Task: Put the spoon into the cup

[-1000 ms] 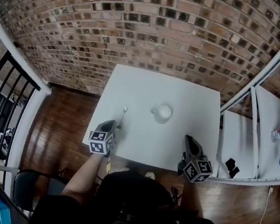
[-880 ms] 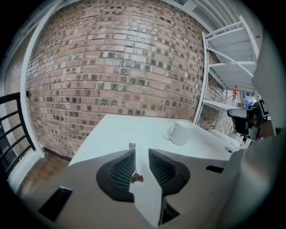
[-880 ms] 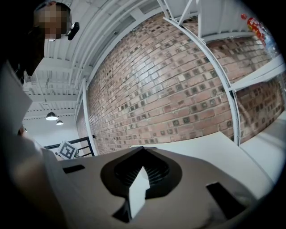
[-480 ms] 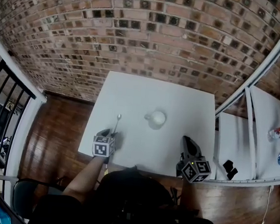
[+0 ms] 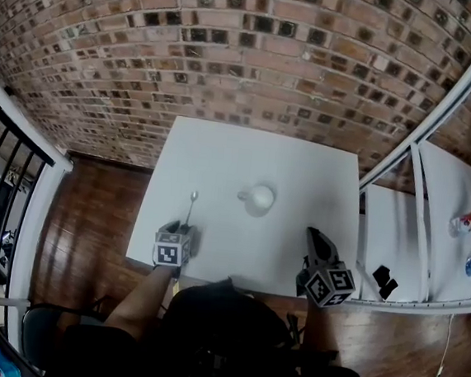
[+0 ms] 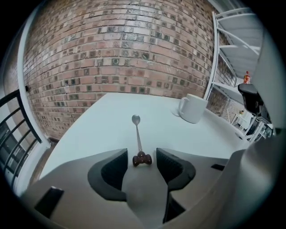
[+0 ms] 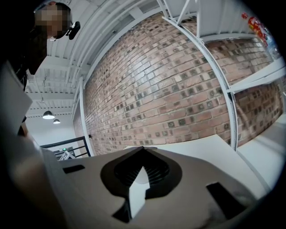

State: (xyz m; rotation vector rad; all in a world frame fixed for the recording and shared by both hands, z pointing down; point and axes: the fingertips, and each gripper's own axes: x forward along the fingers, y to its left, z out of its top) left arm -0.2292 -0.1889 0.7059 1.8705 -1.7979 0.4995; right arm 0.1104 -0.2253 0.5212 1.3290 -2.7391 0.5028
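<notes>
Our left tongs (image 6: 142,157) low over the worktop (image 5: 222,153), jaws wide apart, spoon (image 6: 138,136) lying flat with its brown handle end loose between them, cup (image 5: 260,197) upright to the spoon's right, well apart, our right tongs (image 5: 315,235) at the front edge, jaws together, empty.

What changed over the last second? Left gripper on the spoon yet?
The left gripper dropped to the table behind the spoon. Its jaws stand open with the handle end between them, not gripped. Spoon, cup and right gripper stayed put.
</notes>
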